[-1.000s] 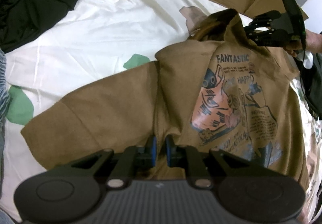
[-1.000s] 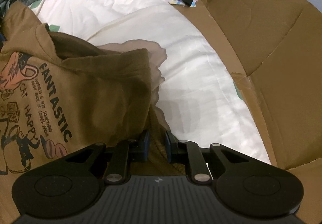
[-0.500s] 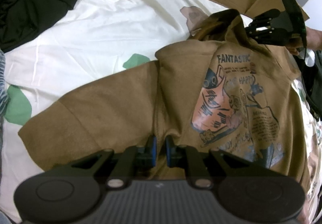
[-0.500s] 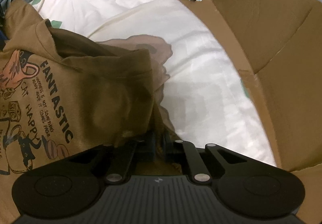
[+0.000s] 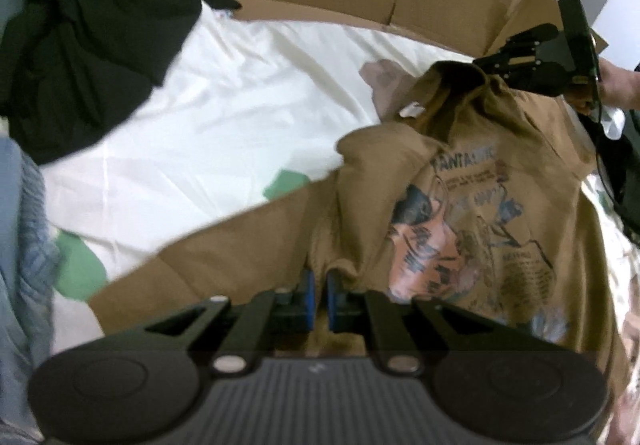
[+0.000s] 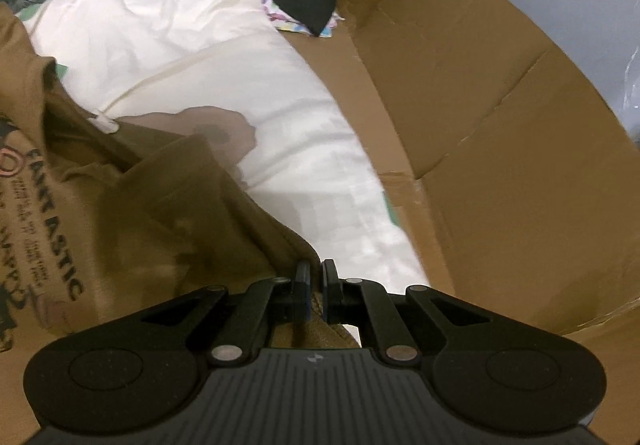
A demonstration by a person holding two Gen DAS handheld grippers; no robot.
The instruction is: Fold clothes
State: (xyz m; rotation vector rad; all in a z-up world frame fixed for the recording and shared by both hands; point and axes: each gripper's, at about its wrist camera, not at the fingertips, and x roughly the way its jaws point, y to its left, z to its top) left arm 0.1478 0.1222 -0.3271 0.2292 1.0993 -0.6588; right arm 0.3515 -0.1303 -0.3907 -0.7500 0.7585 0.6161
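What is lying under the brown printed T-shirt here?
The brown T-shirt lies on a white sheet with green patches, partly lifted by both grippers. A darker translucent fabric shows at its collar. What the shirt covers cannot be seen.

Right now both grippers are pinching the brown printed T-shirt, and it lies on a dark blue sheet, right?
Not quite. The left gripper and right gripper do pinch the brown T-shirt, but the sheet is white with green patches; the left wrist view shows it.
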